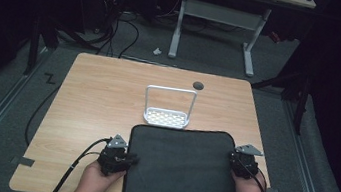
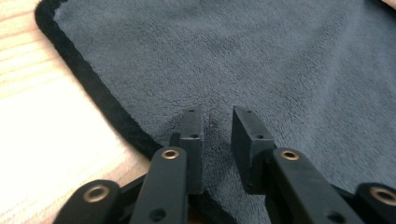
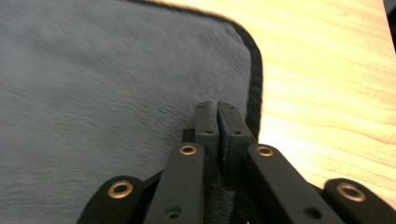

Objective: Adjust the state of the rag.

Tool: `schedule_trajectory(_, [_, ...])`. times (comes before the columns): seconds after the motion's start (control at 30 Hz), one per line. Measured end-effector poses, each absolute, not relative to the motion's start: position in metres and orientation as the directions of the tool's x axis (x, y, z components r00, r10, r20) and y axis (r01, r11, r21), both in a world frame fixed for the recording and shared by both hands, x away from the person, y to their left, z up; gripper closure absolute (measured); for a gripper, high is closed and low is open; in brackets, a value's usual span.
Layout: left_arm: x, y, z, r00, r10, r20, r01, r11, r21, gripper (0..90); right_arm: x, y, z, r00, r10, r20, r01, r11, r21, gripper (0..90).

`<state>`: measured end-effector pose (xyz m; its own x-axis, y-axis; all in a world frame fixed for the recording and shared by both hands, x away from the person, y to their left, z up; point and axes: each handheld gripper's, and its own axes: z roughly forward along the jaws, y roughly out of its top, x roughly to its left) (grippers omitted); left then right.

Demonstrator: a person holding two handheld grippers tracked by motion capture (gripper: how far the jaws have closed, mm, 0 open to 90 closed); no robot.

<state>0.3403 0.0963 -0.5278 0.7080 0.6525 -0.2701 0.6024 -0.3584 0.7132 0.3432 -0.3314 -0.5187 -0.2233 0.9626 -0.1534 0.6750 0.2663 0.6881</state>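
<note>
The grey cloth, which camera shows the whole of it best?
The high view: the grey cloth lies flat on the table, nearly all its black-edged outline visible. The left gripper view gives one corner and the pile up close; the right gripper view another rounded corner, slightly blurred.

White rack (image 1: 169, 107) just beyond the cloth (image 1: 183, 171); bare table (image 1: 98, 91) either side.

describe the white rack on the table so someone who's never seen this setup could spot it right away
On the wooden table, look just beyond the far edge of the dark grey cloth spread at the near side. The white rack stands there near the table's middle: a small perforated base with a tall hoop handle arching over it. It is the lone white, upright thing on the tabletop.
</note>
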Motion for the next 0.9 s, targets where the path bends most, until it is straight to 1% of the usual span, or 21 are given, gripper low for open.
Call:
schedule_trajectory(0.13, [0.354, 0.115, -0.522, 0.655, 0.703, -0.277, 0.618, -0.288, 0.731, 65.7, 0.326, -0.314, -0.504, -0.269, 0.956, -0.112, 0.611, 0.26, 0.748, 78.8])
schedule_trajectory(0.23, [0.374, 0.122, -0.522, 0.627, 0.741, -0.24, 0.605, -0.269, 0.75, 60.9, 0.313, -0.295, -0.499, -0.305, 0.946, -0.113, 0.571, 0.277, 0.773, 72.5])
schedule_trajectory(0.3, [0.387, 0.122, -0.524, 0.606, 0.763, -0.223, 0.602, -0.257, 0.756, 55.8, 0.309, -0.283, -0.501, -0.33, 0.937, -0.12, 0.559, 0.296, 0.775, 68.1])
schedule_trajectory(0.33, [0.394, 0.121, -0.525, 0.6, 0.77, -0.219, 0.605, -0.257, 0.753, 54.7, 0.307, -0.278, -0.503, -0.343, 0.931, -0.121, 0.555, 0.305, 0.774, 66.6])
schedule_trajectory(0.4, [0.406, 0.118, -0.527, 0.591, 0.777, -0.218, 0.615, -0.259, 0.745, 50.9, 0.304, -0.268, -0.505, -0.375, 0.919, -0.124, 0.552, 0.329, 0.766, 64.8])
schedule_trajectory(0.47, [0.414, 0.111, -0.527, 0.597, 0.781, -0.185, 0.594, -0.276, 0.756, 48.1, 0.301, -0.26, -0.506, -0.406, 0.903, -0.14, 0.535, 0.359, 0.765, 64.0])
schedule_trajectory(0.6, [0.426, 0.097, -0.528, 0.598, 0.782, -0.175, 0.6, -0.292, 0.745, 44.5, 0.293, -0.246, -0.503, -0.454, 0.88, -0.143, 0.508, 0.387, 0.77, 61.9])
schedule_trajectory(0.7, [0.431, 0.088, -0.531, 0.598, 0.789, -0.14, 0.591, -0.316, 0.743, 42.4, 0.286, -0.232, -0.501, -0.492, 0.857, -0.153, 0.477, 0.412, 0.776, 59.8])
schedule_trajectory(0.8, [0.433, 0.085, -0.532, 0.587, 0.795, -0.15, 0.598, -0.301, 0.743, 40.2, 0.28, -0.22, -0.501, -0.528, 0.834, -0.162, 0.454, 0.438, 0.776, 58.5])
schedule_trajectory(0.83, [0.433, 0.084, -0.531, 0.592, 0.795, -0.135, 0.591, -0.314, 0.743, 41.9, 0.278, -0.216, -0.501, -0.535, 0.828, -0.168, 0.448, 0.446, 0.775, 58.4])
schedule_trajectory(0.87, [0.431, 0.082, -0.532, 0.599, 0.793, -0.113, 0.579, -0.331, 0.745, 47.2, 0.277, -0.212, -0.501, -0.544, 0.821, -0.171, 0.439, 0.452, 0.776, 58.3])
schedule_trajectory(0.9, [0.429, 0.08, -0.532, 0.603, 0.794, -0.075, 0.559, -0.354, 0.749, 50.5, 0.276, -0.209, -0.501, -0.554, 0.814, -0.171, 0.435, 0.459, 0.774, 58.0])
